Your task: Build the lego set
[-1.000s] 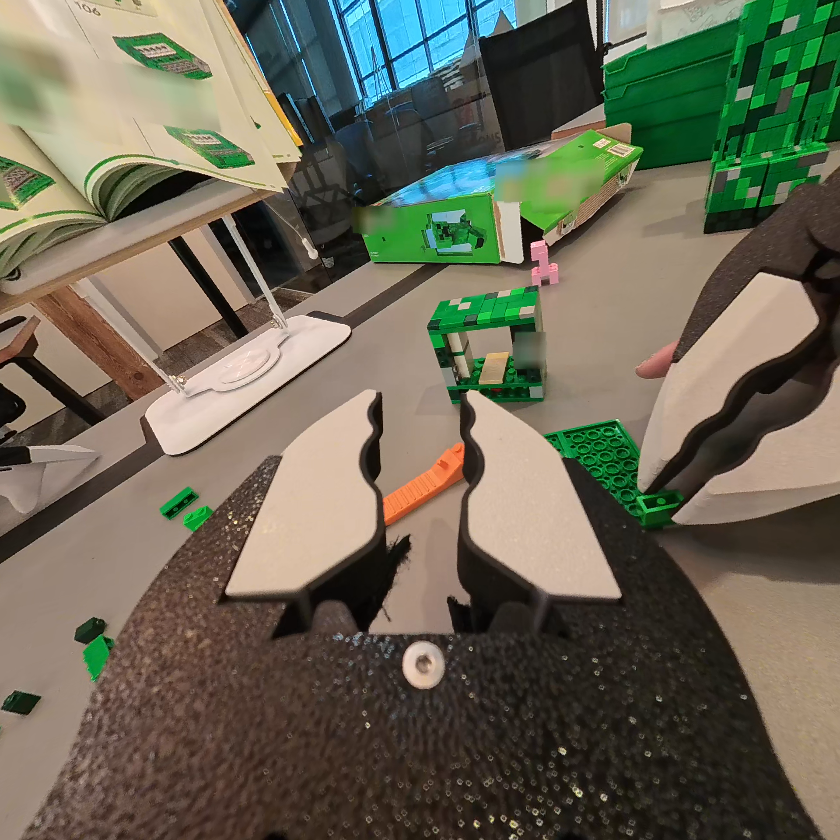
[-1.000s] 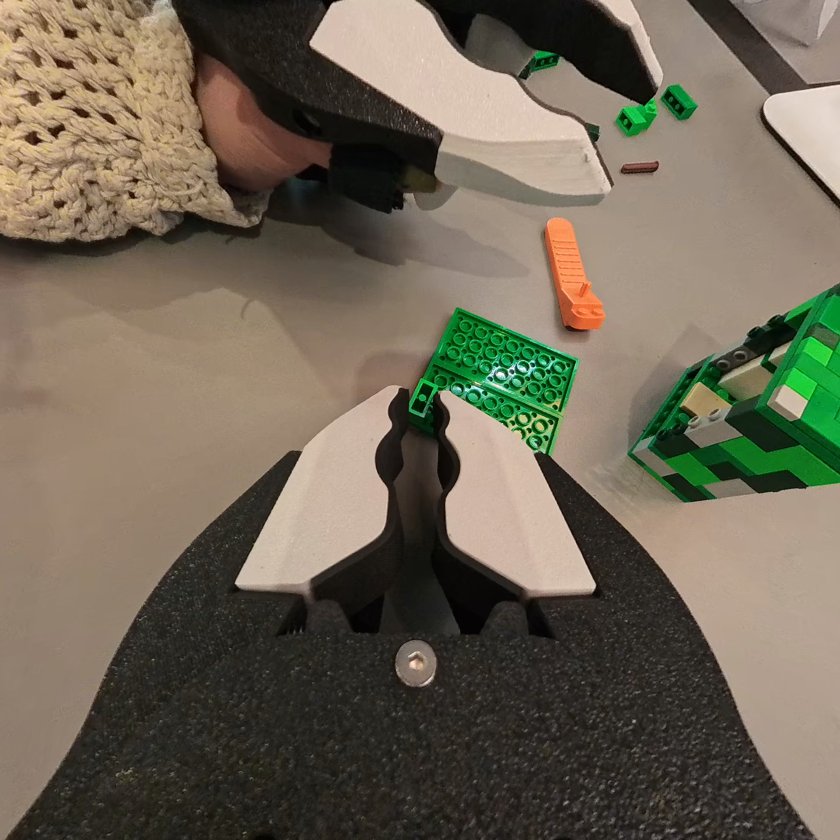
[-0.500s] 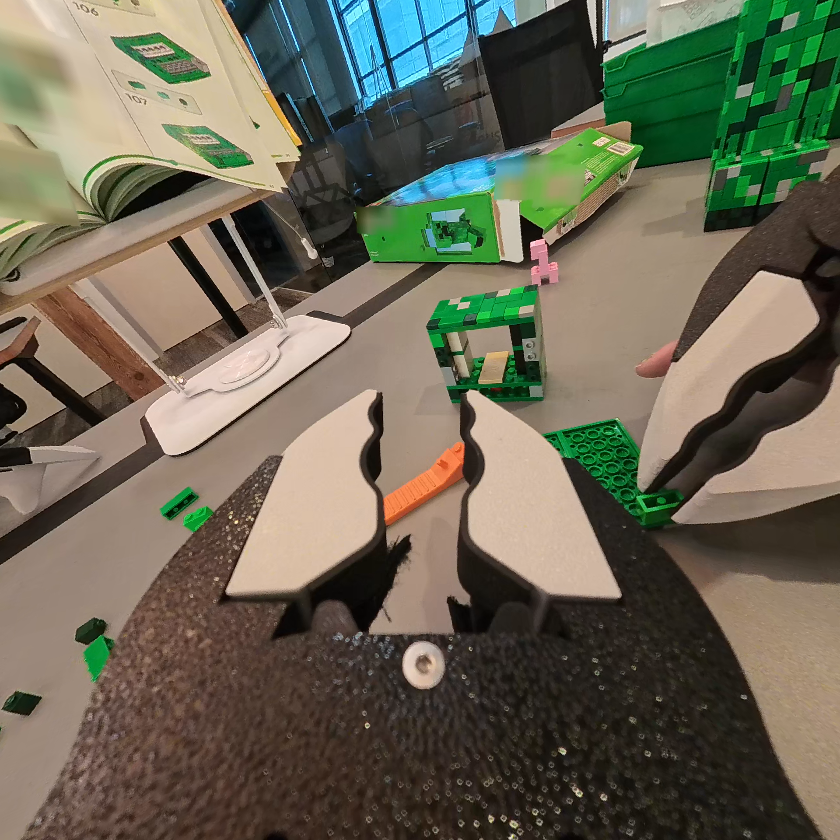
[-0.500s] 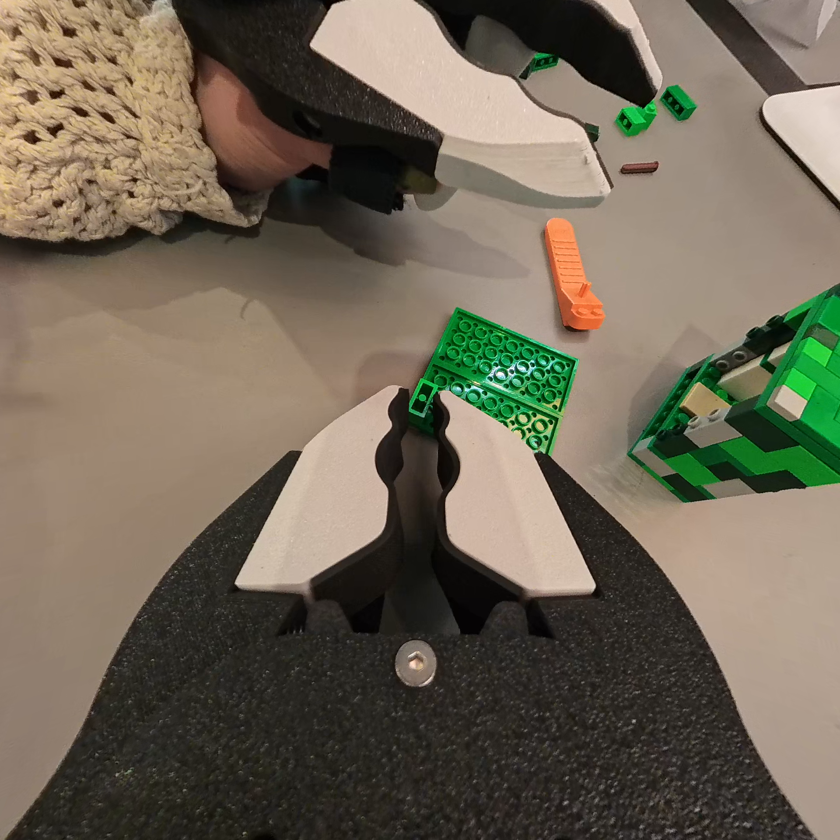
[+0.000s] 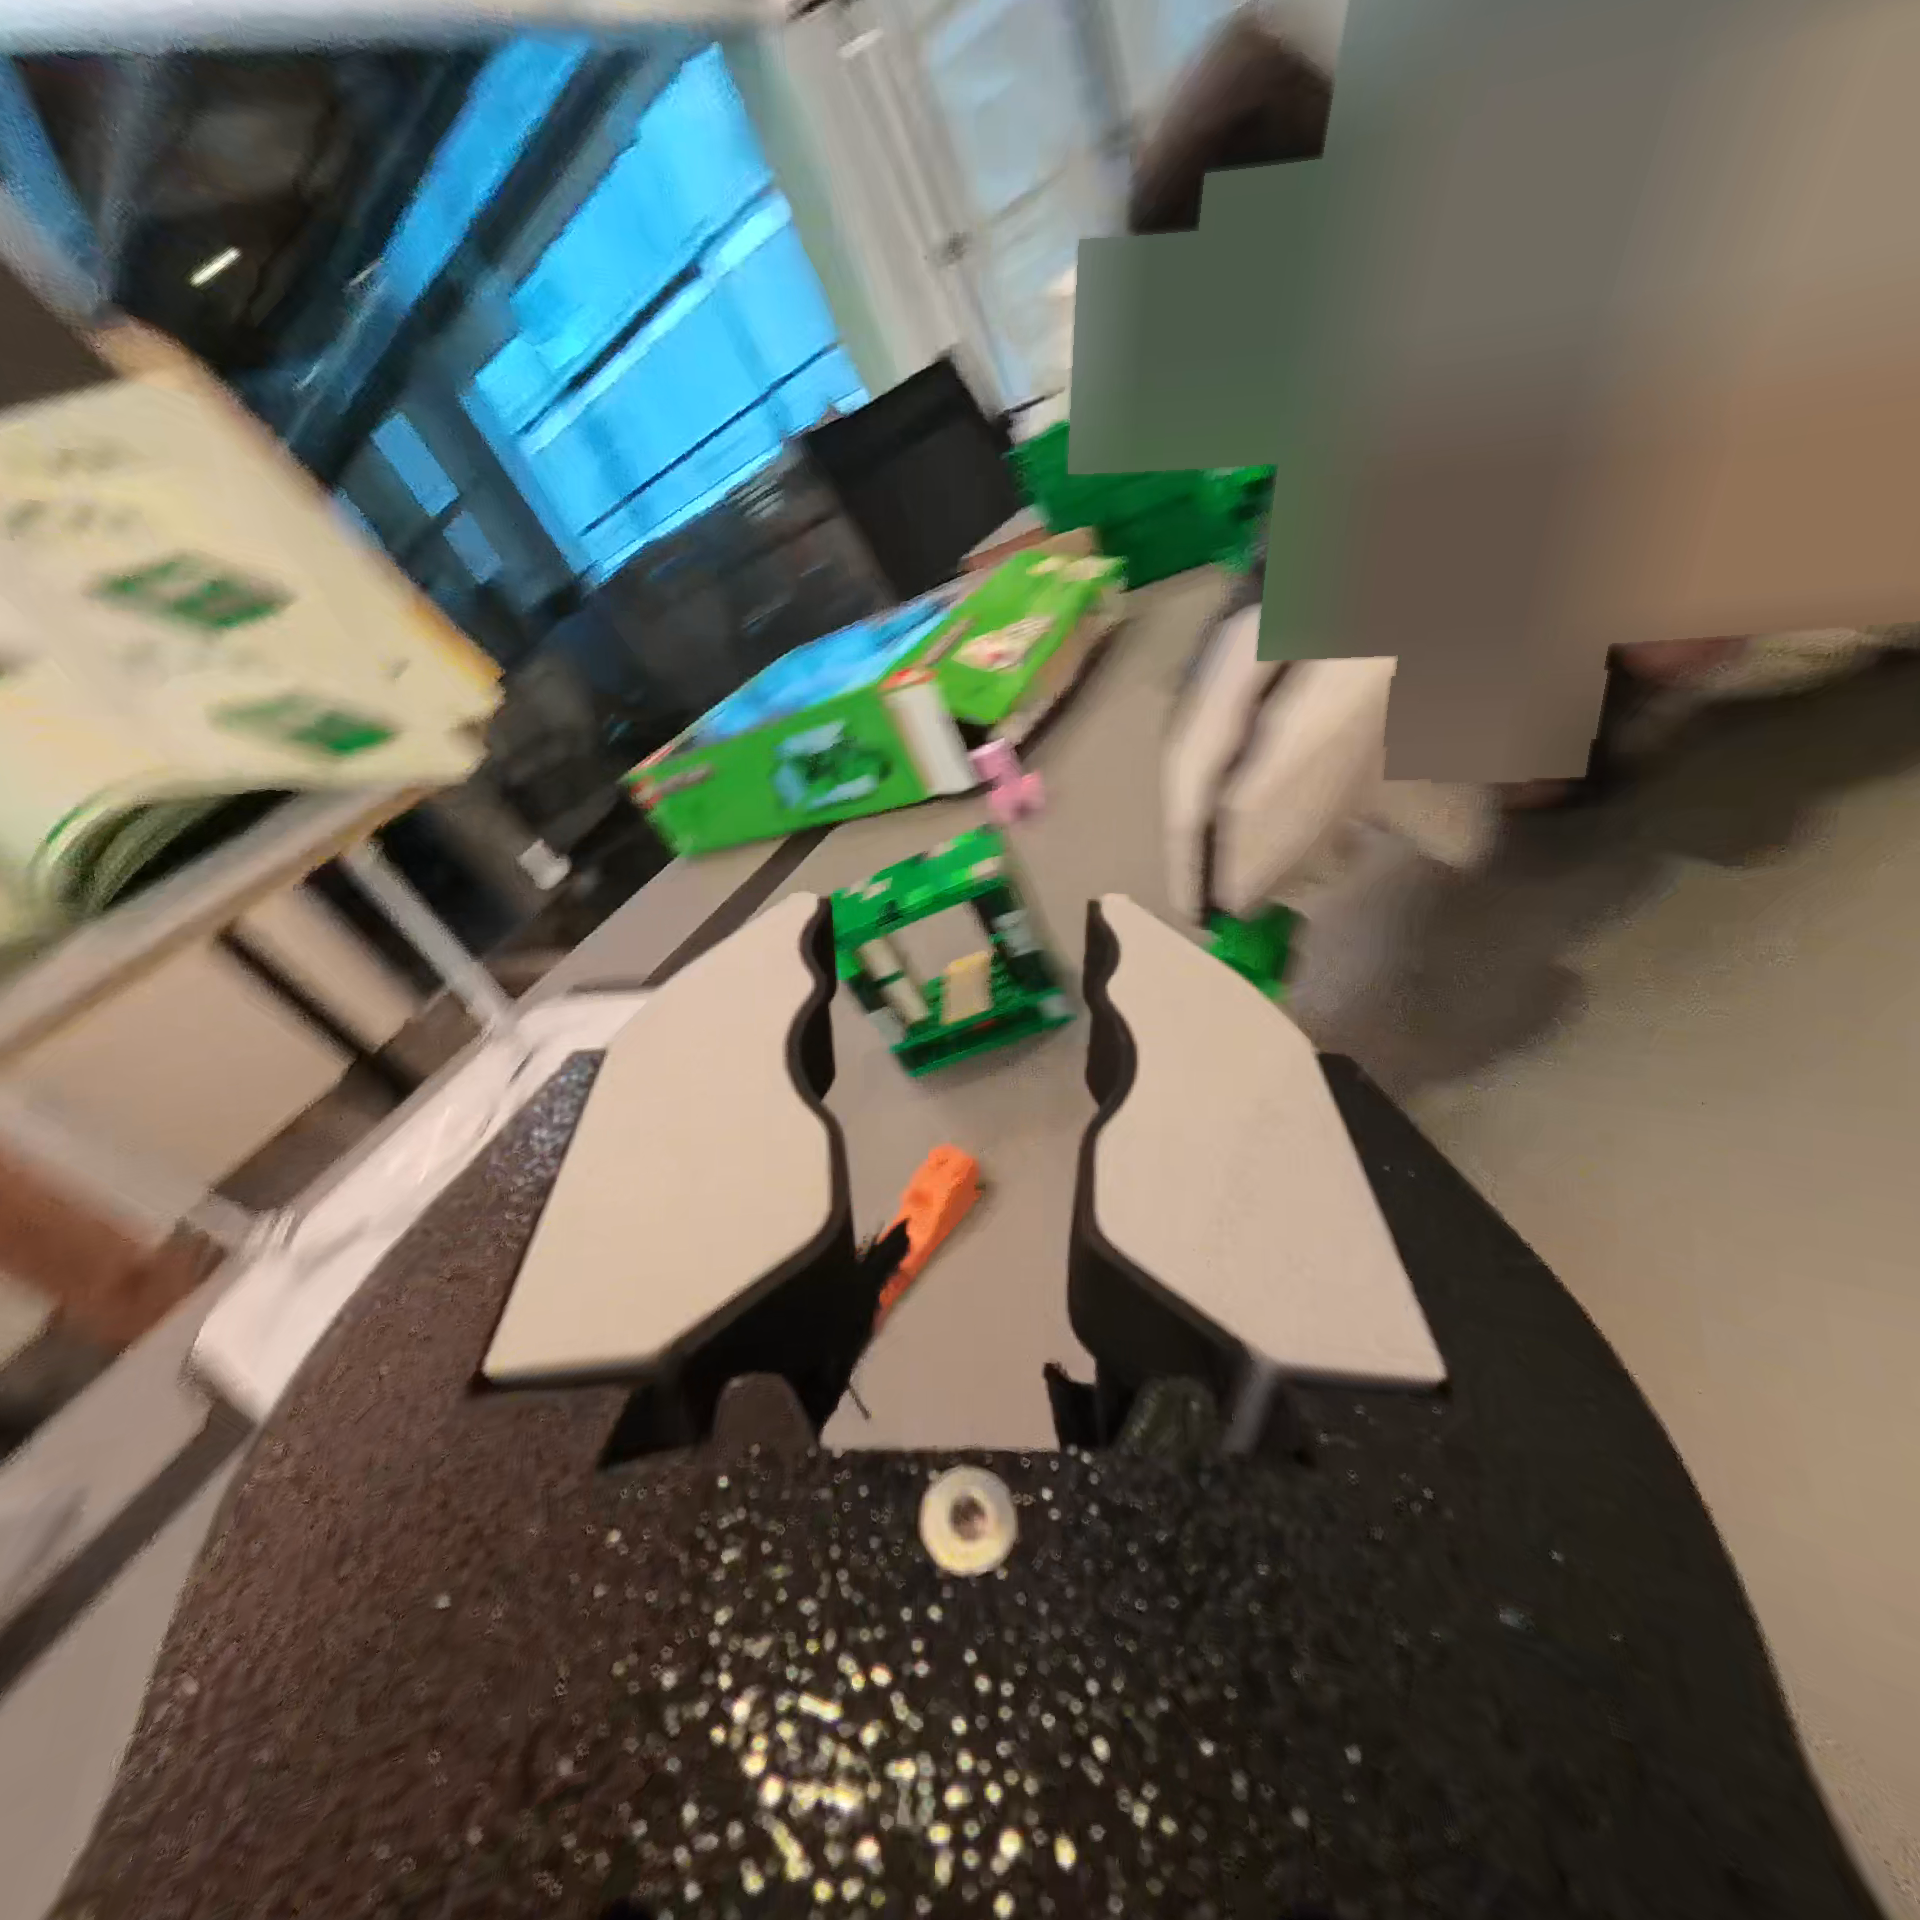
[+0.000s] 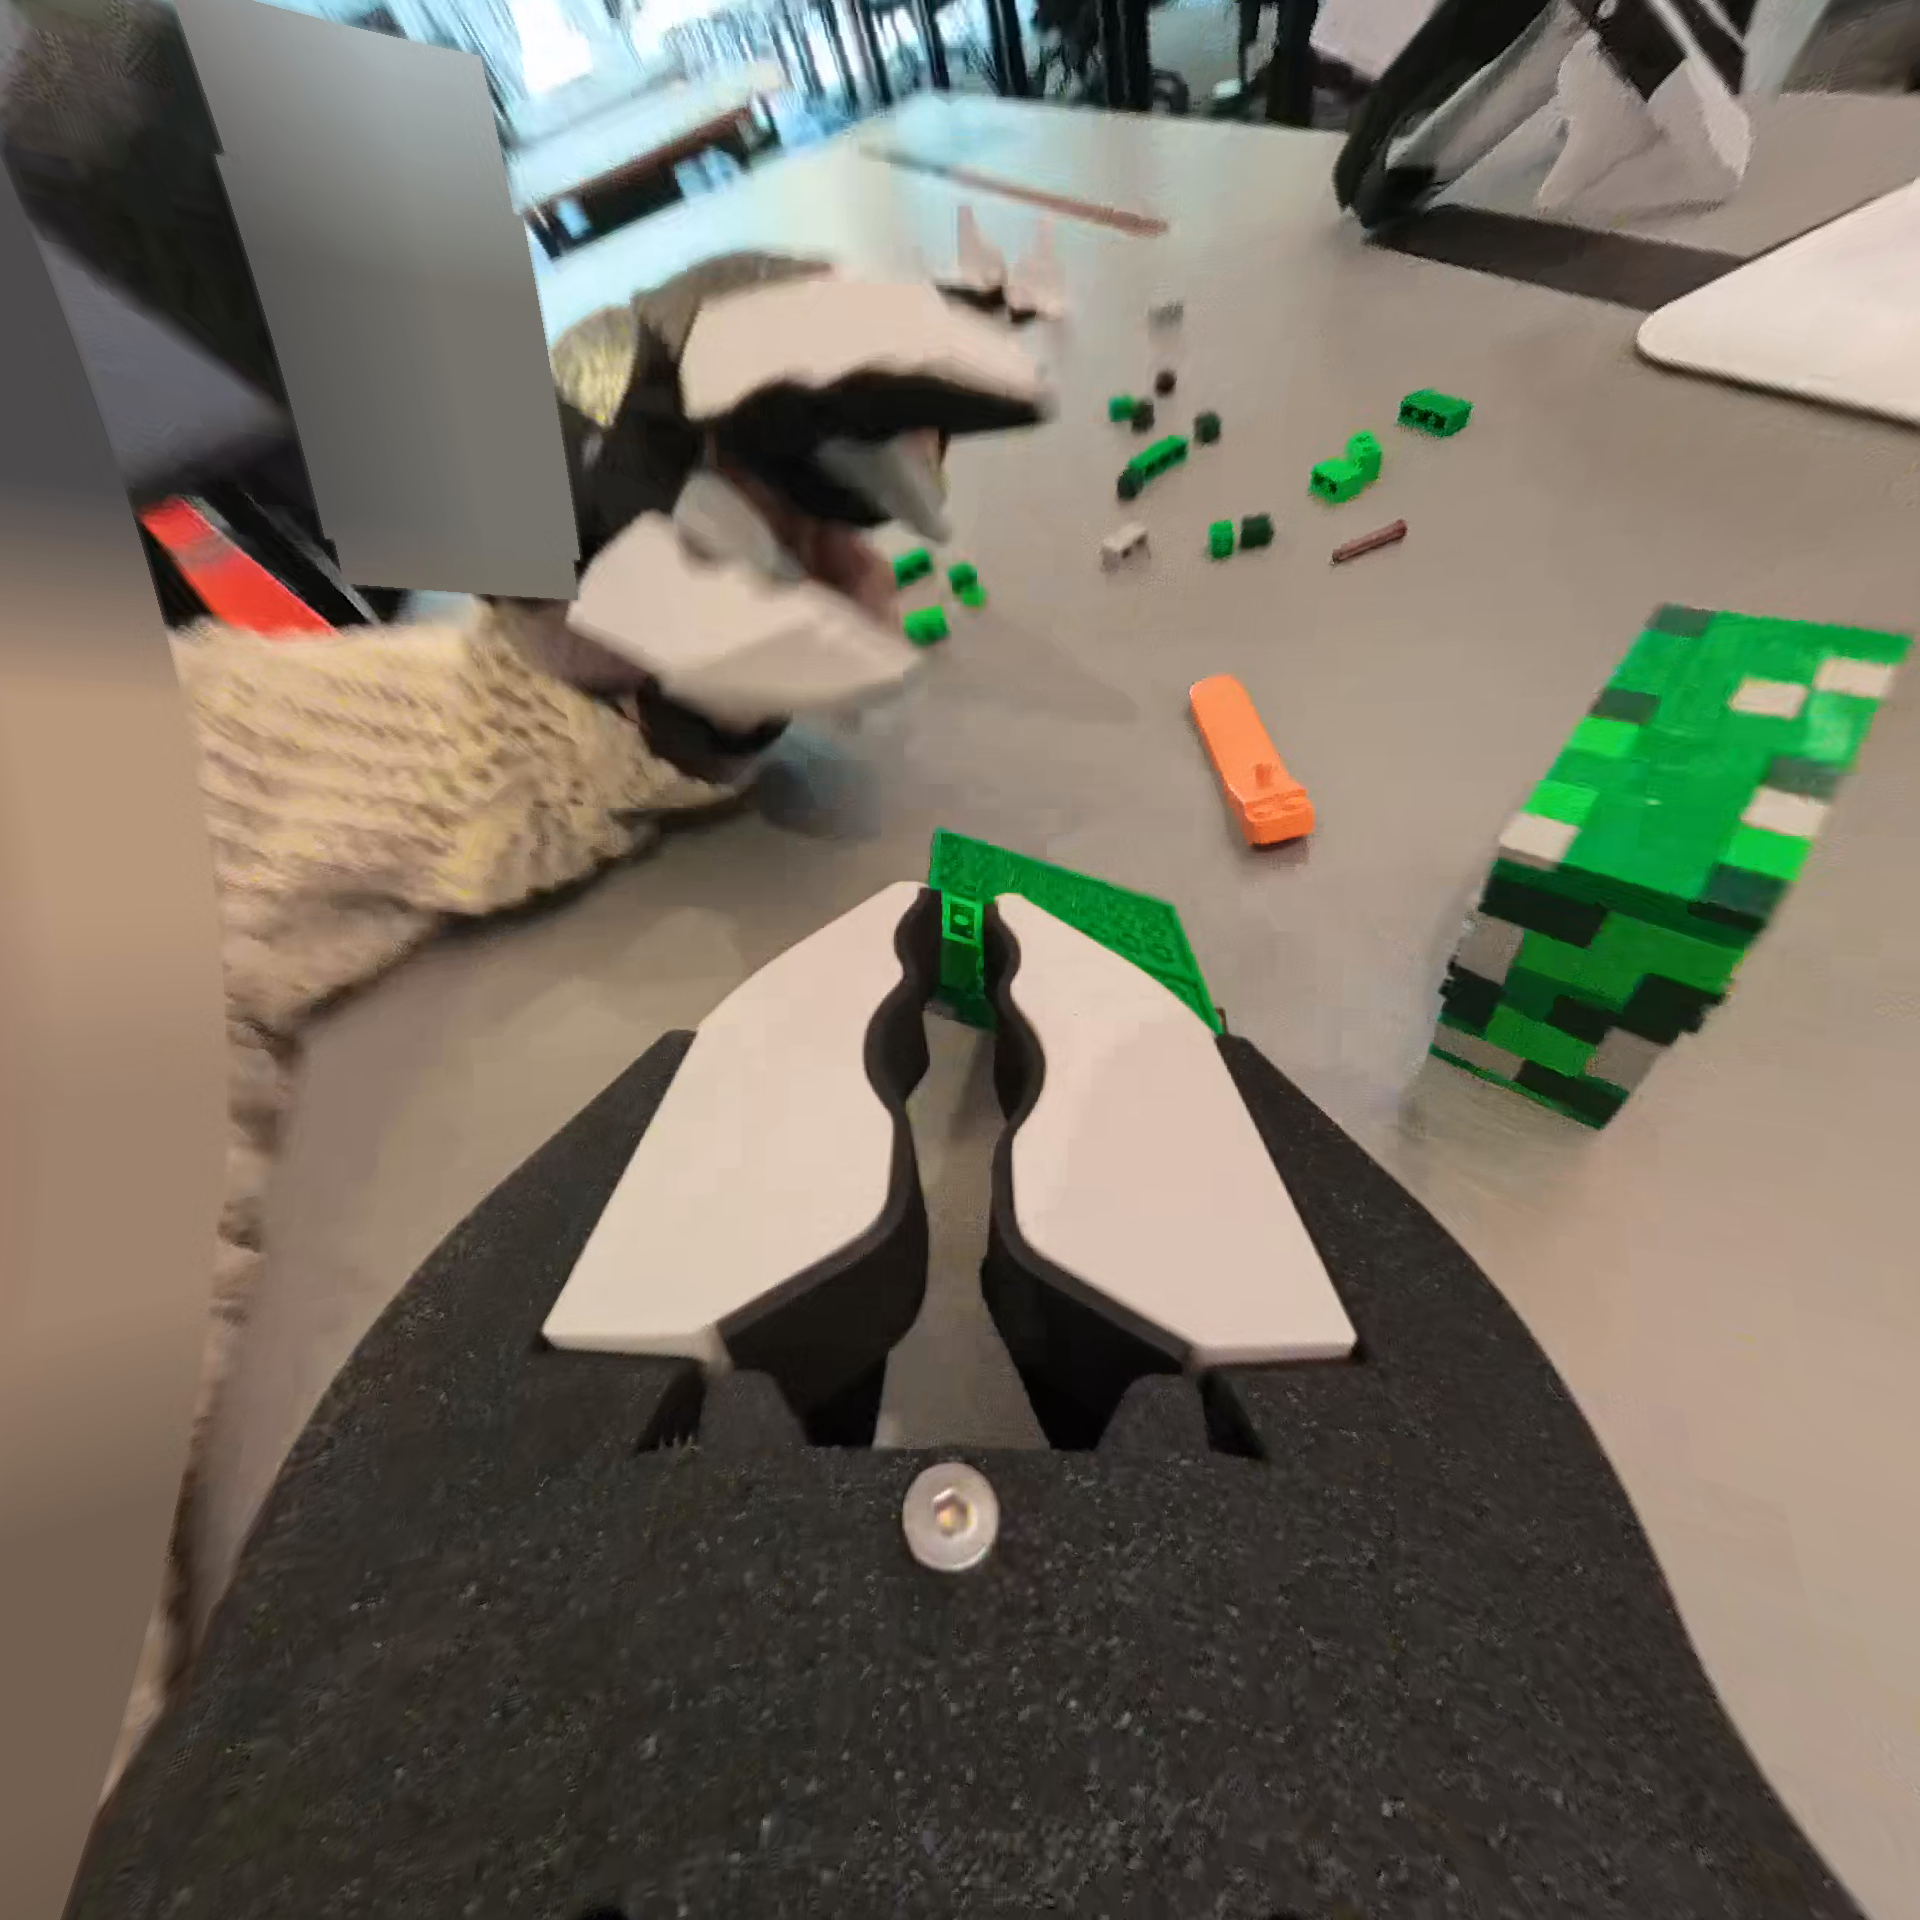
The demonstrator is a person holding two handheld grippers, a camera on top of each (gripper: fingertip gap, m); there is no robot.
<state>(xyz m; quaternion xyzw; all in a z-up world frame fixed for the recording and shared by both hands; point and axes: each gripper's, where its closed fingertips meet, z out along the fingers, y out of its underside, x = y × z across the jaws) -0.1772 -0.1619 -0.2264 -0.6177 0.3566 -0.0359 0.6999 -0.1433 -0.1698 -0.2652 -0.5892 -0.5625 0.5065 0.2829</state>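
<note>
Right gripper [image 6: 953, 914], right wrist view: fingertips clenched on a small green brick [image 6: 962, 951] fixed to the corner of a green studded plate [image 6: 1091, 914]; plate tilted, near edge raised off the grey table [image 6: 1558, 1351]. Just beyond the plate, orange brick separator [image 6: 1247, 758] flat on the table, apart from it. To the right, partly built green block structure [image 6: 1652, 862], standing on the table, well clear of the plate. Farther off, loose green bricks [image 6: 1345, 473] scattered, with a thin brown piece [image 6: 1369, 540] among them.

Same view, upper left: left gripper [image 6: 935, 530] blurred, fingers spread with nothing between them, a knitted cream sleeve [image 6: 416, 769] behind it.

Left gripper [image 5: 958, 914], left wrist view: fingers released, wide gap, empty. Through the gap, the separator [image 5: 930, 1210] and beyond it the hollow side of the structure [image 5: 956, 977], with pale pieces inside; contents otherwise too blurred to tell. Right gripper [image 5: 1231, 831] seen only as a pale smear, the plate [image 5: 1252, 940] a green patch below it.

Shown here only: pink figure [image 5: 1006, 784], green set box [image 5: 831, 743] lying on its side with contents not visible, open instruction booklet [image 5: 197, 623] on a raised stand at left. Shown only in the right wrist view: the brick in the grip and the scattered loose pieces.
</note>
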